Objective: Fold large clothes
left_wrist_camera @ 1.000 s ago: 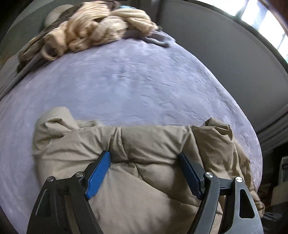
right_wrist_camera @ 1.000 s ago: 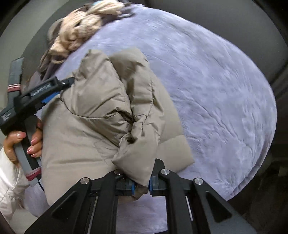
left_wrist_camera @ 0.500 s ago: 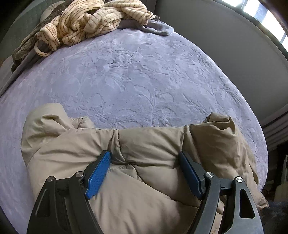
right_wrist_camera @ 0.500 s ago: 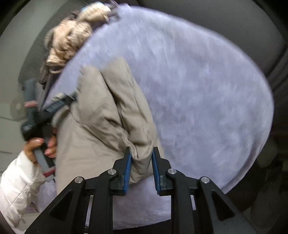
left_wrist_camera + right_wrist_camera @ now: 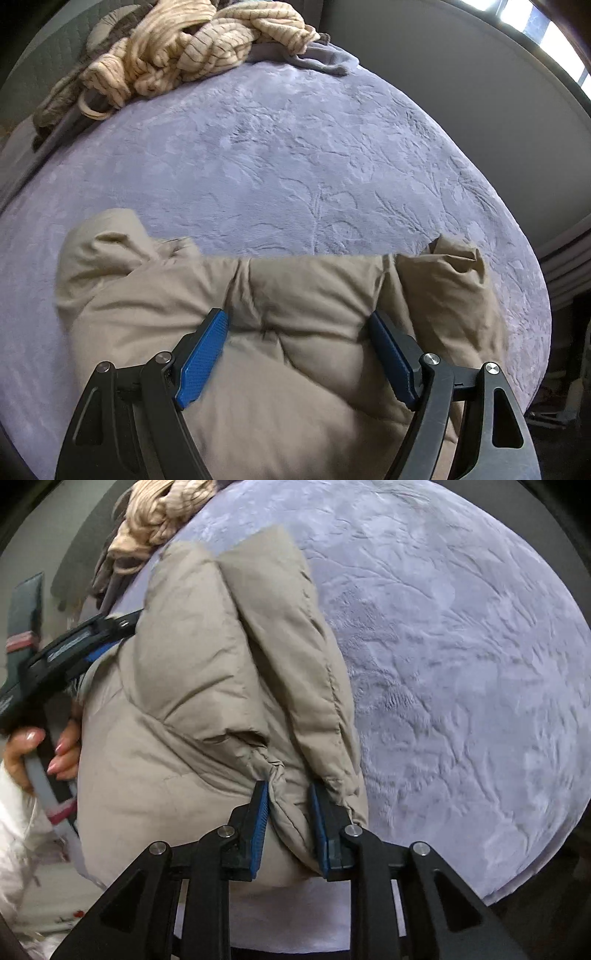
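A beige puffer jacket (image 5: pixel 295 295) lies bunched on a lavender bed cover (image 5: pixel 295 166) near its front edge. My left gripper (image 5: pixel 295 328) is wide open, its blue pads pressed against a padded section of the jacket. In the right wrist view the jacket (image 5: pixel 192 701) is folded in a thick bundle. My right gripper (image 5: pixel 288 794) has its jaws partly apart around a folded end of the jacket. The left gripper (image 5: pixel 74 642) shows at the jacket's far left side, held by a hand.
A pile of cream striped and dark clothes (image 5: pixel 177 51) lies at the far end of the bed; it also shows in the right wrist view (image 5: pixel 155 520). A grey wall (image 5: pixel 461 92) runs along the right. The bed's edge drops off at the right (image 5: pixel 543 332).
My right gripper's jaws have spread from pinching the jacket's end to partly apart around it. The jacket has settled lower on the bed. The left gripper stays wide open on it.
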`<state>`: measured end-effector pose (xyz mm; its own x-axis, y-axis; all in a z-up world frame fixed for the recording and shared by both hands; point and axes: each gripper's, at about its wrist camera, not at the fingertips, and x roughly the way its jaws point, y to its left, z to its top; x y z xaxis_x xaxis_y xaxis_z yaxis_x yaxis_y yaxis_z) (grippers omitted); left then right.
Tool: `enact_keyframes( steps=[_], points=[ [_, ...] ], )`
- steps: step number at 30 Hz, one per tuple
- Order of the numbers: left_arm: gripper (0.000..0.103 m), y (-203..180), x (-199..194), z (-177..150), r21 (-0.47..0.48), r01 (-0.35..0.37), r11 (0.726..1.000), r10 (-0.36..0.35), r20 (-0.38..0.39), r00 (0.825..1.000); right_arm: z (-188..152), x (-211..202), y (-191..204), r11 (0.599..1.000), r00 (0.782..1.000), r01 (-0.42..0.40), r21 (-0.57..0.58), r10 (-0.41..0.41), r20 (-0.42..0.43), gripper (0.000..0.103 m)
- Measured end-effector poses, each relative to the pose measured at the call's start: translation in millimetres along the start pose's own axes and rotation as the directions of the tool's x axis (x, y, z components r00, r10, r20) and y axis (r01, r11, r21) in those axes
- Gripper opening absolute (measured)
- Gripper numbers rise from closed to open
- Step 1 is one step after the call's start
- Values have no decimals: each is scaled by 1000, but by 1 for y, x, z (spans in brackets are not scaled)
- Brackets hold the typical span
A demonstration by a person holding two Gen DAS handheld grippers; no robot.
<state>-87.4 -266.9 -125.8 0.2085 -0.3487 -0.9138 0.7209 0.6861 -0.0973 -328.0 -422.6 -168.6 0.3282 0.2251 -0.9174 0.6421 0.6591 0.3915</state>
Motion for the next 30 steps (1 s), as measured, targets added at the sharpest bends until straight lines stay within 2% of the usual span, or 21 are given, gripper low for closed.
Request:
enact_keyframes(
  steps=[3, 8, 12, 13, 14, 16, 19, 24, 29, 30],
  points=[
    [80, 9, -28, -14, -29, 24, 999, -24, 6, 1000, 2, -1, 3, 999, 1000, 13, -31, -13, -17, 24],
    [80, 27, -72, -65, -100, 39, 994, -41, -22, 999, 5, 3, 6, 999, 999, -2, -38, 1, -46, 24],
    [81, 34, -74, -109, -142, -1, 990, -12, -90, 996, 7, 9, 11, 999, 997, -14, -44, 11, -72, 25],
    [89, 37, -72, -118, -167, -3, 986, -14, -101, 995, 7, 11, 12, 999, 997, -13, -49, 9, -79, 25],
    [90, 41, -69, -126, -207, 3, 978, -27, -112, 993, 3, 13, 15, 998, 996, -11, -55, 6, -86, 25],
    [91, 47, -66, -135, -277, 26, 961, -61, -120, 991, 4, 17, 17, 998, 995, -4, -69, -3, -104, 25],
    [91, 50, -67, -140, -333, 24, 943, -69, -125, 990, 6, 21, 21, 997, 992, 0, -78, -9, -124, 26],
    [91, 45, -80, -143, -301, -27, 953, -13, -130, 991, 13, 18, 29, 997, 991, 16, -72, -26, -134, 27],
    [91, 50, -94, -152, -310, -46, 950, 6, -130, 991, 18, 10, 38, 997, 993, 29, -70, -37, -116, 35],
    [102, 53, -96, -154, -310, -50, 949, 9, -130, 991, 19, 9, 41, 997, 993, 34, -71, -42, -110, 35]
  ],
)
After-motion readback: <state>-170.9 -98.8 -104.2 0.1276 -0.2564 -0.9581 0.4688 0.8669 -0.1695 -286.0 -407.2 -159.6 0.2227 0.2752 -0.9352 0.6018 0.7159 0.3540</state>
